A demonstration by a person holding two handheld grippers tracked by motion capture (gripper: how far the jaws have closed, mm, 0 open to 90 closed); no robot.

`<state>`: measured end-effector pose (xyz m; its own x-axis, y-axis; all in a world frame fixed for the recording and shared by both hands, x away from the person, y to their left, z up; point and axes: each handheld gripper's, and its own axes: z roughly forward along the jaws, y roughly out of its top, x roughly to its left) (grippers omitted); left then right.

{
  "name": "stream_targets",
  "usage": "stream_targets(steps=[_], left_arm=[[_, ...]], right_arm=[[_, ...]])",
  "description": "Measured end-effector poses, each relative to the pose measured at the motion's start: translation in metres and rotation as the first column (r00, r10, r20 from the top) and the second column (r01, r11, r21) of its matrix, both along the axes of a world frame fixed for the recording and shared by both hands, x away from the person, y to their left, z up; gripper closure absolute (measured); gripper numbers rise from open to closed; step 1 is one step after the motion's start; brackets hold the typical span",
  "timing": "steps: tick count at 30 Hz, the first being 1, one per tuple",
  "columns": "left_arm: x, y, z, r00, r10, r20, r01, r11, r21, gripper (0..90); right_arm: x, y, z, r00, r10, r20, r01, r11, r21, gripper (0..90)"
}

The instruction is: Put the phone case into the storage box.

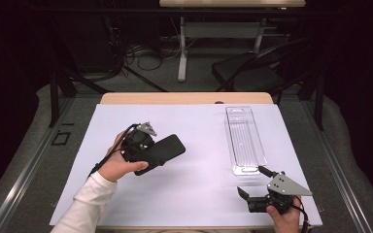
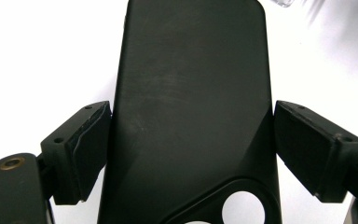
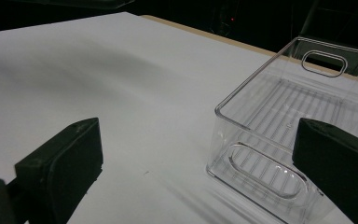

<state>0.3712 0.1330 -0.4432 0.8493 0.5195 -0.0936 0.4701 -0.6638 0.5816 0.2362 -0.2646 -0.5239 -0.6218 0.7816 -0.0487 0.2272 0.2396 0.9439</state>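
Note:
A black phone case [image 1: 170, 147] with a round camera cut-out sits left of centre, gripped by its long sides in my left gripper [image 1: 148, 154]. In the left gripper view the case [image 2: 191, 70] runs up between the two pads [image 2: 88, 149], which press on its edges, so my left gripper [image 2: 191, 140] is shut on it. A long clear plastic bin [image 1: 245, 141] lies empty at the right. Just in front of its near end, my right gripper [image 1: 253, 181] stands open and holds nothing. In the right gripper view, that gripper [image 3: 198, 158] faces the bin [image 3: 289, 140], whose near end has a handle slot.
A white sheet [image 1: 199, 194] covers the table, with a wooden strip [image 1: 184, 98] showing along its far edge. Beyond the table are a dark chair [image 1: 252, 73], a desk's white legs [image 1: 182, 48] and cables on the floor.

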Motion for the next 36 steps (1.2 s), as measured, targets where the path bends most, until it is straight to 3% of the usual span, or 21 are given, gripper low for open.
stream_targets(steps=[10, 18, 29, 36], left_arm=[[-0.003, -0.024, 0.012, 0.9991, -0.038, 0.022, 0.038, 0.9991, -0.017, 14.3], [-0.007, -0.039, 0.017, 0.9976, -0.067, 0.018, 0.068, 0.9970, -0.036, 14.3], [-0.010, -0.040, 0.017, 0.9980, -0.062, 0.014, 0.063, 0.9972, -0.041, 14.3], [-0.009, -0.039, 0.015, 0.9982, -0.059, 0.007, 0.059, 0.9975, -0.039, 14.3]], right_arm=[[0.000, 0.000, 0.000, 1.0000, 0.005, 0.000, -0.005, 1.000, -0.006, 1.4], [0.000, 0.001, 0.000, 1.0000, 0.009, 0.002, -0.009, 1.000, -0.005, 1.3], [0.003, 0.008, 0.010, 0.9997, 0.019, 0.014, -0.019, 0.999, -0.036, 1.3], [0.014, 0.023, 0.023, 0.9983, 0.056, -0.014, -0.057, 0.997, -0.044, 1.4]])
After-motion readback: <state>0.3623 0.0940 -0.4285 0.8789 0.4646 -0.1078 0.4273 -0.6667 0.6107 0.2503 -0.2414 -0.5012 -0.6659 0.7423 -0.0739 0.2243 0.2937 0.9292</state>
